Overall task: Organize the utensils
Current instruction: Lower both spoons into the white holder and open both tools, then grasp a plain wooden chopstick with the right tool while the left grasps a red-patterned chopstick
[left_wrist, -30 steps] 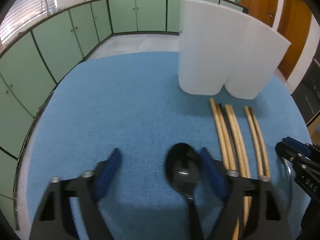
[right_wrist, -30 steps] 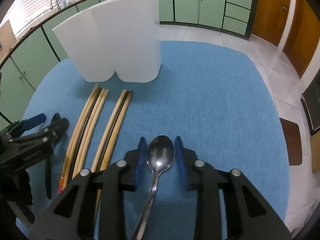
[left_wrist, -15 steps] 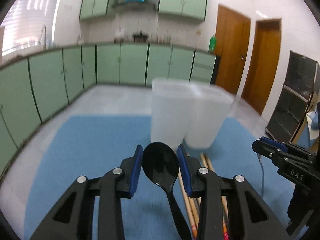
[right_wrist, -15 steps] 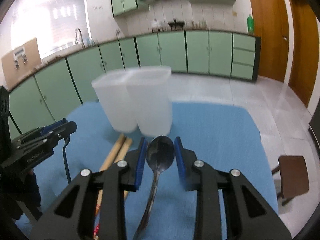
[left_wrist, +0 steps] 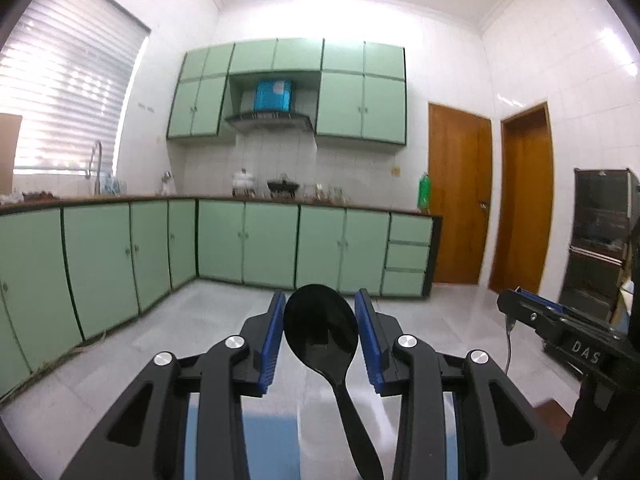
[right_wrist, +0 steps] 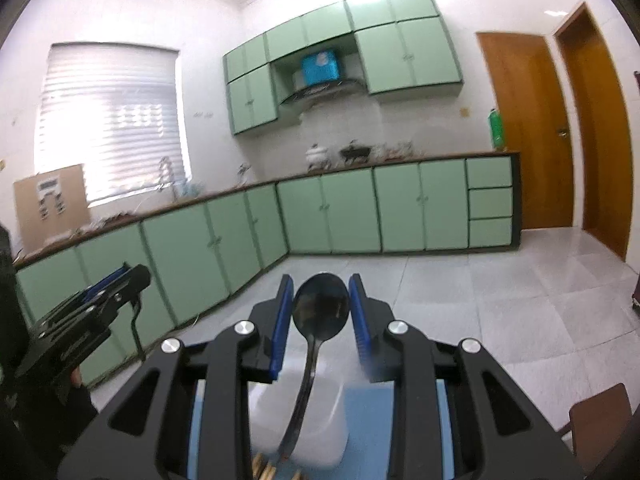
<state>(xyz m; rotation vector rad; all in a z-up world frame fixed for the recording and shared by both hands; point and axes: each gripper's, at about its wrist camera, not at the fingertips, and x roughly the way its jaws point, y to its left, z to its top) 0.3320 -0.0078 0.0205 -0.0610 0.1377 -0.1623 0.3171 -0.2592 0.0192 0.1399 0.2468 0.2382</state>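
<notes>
My left gripper (left_wrist: pixel 321 336) is shut on a black plastic spoon (left_wrist: pixel 322 332), bowl up and forward, handle running down between the fingers. My right gripper (right_wrist: pixel 321 314) is shut on a shiny metal spoon (right_wrist: pixel 320 312), bowl forward. Both are raised and tilted up toward the kitchen. The white two-compartment holder (right_wrist: pixel 304 420) stands low in the right wrist view, just below the metal spoon, with wooden chopstick ends (right_wrist: pixel 264 470) at its foot on the blue mat (right_wrist: pixel 372 432). The left wrist view shows only a faint part of the holder (left_wrist: pixel 340 436) under the spoon.
The right gripper body (left_wrist: pixel 568 336) shows at the right of the left wrist view; the left gripper body (right_wrist: pixel 88 304) shows at the left of the right wrist view. Green cabinets (left_wrist: pixel 272 244), a tiled floor and wooden doors (left_wrist: pixel 460 200) lie beyond. A brown stool (right_wrist: pixel 600 416) stands at lower right.
Both grippers have lifted off the mat with their spoons and tilted upward. The left gripper closed on the black spoon. The holder and chopsticks dropped to the bottom of view.
</notes>
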